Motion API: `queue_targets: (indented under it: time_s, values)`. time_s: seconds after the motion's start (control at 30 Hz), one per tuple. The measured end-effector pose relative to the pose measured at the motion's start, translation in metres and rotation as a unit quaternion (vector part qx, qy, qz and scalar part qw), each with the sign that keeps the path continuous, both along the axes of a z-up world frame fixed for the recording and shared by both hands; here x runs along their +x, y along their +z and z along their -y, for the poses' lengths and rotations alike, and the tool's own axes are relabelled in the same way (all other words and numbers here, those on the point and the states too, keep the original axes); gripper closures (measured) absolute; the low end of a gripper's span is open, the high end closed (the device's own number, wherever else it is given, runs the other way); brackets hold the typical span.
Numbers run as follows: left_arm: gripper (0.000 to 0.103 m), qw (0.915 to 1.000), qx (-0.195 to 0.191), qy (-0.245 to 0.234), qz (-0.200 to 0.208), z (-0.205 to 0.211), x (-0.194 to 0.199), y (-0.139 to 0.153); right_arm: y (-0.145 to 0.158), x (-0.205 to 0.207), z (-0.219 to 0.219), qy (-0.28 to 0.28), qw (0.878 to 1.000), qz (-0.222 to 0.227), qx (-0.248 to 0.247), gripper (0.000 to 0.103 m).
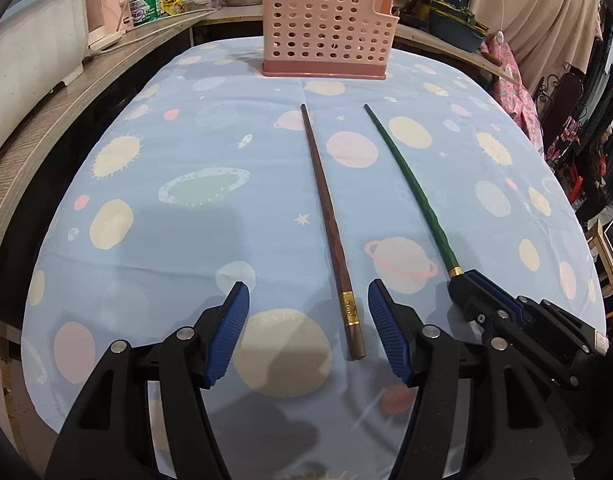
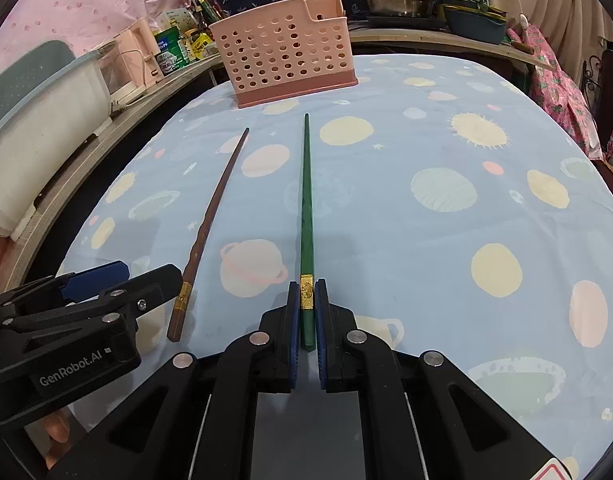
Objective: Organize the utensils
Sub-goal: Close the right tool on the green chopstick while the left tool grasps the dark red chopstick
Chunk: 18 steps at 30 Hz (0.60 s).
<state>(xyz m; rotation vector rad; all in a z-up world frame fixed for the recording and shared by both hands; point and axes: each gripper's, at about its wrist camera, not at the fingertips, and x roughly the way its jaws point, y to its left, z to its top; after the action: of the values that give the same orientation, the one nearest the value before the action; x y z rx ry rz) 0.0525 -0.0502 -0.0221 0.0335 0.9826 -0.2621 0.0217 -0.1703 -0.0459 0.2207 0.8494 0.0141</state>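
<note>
Green chopstick's (image 2: 306,208) thick end partly hidden between right tongs (image 2: 307,292).

Couldn't see inside the pink basket (image 1: 326,28) from either camera, its perforated wall blocked whatever was in there. The thick end of the green chopstick (image 2: 306,216) vanished between the pads of my right tool (image 2: 306,296). Labels on the bottles (image 1: 146,4) at the back were too small to read, and the surface (image 1: 146,160) got cropped by my own tools.
</note>
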Motion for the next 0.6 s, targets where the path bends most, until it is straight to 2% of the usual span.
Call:
queue_targets:
  time_s: [0.13,0.23,0.4,0.47,0.5,0.6]
  values:
    - [0.045,0.9998,-0.003,0.001,-0.018,0.0011,0.0013,-0.0086,-0.0001,-0.0022,0.001,-0.001,1.0,0.001,0.003,0.096]
    - [0.048,0.9999,0.005,0.001,-0.013,0.0023,0.0,-0.01,-0.0002,-0.0022,0.0009,-0.001,1.0,0.001,0.003,0.096]
    - [0.072,0.9999,0.006,-0.001,-0.012,0.0015,-0.0001,-0.0089,0.0001,-0.0042,0.0004,-0.001,1.0,0.001,0.003,0.096]
    - [0.089,0.9999,0.003,-0.004,-0.015,0.0009,0.0,-0.0087,0.0,-0.0045,0.0004,0.0,1.0,0.001,0.003,0.096]
    - [0.093,0.9998,0.003,-0.005,-0.016,0.0007,0.0004,-0.0089,0.0002,-0.0053,-0.0001,0.0,1.0,0.001,0.003,0.096]
    - [0.096,0.9998,0.0,-0.008,-0.02,0.0001,0.0001,-0.0086,0.0007,-0.0065,-0.0007,0.001,1.0,0.001,0.004,0.096]
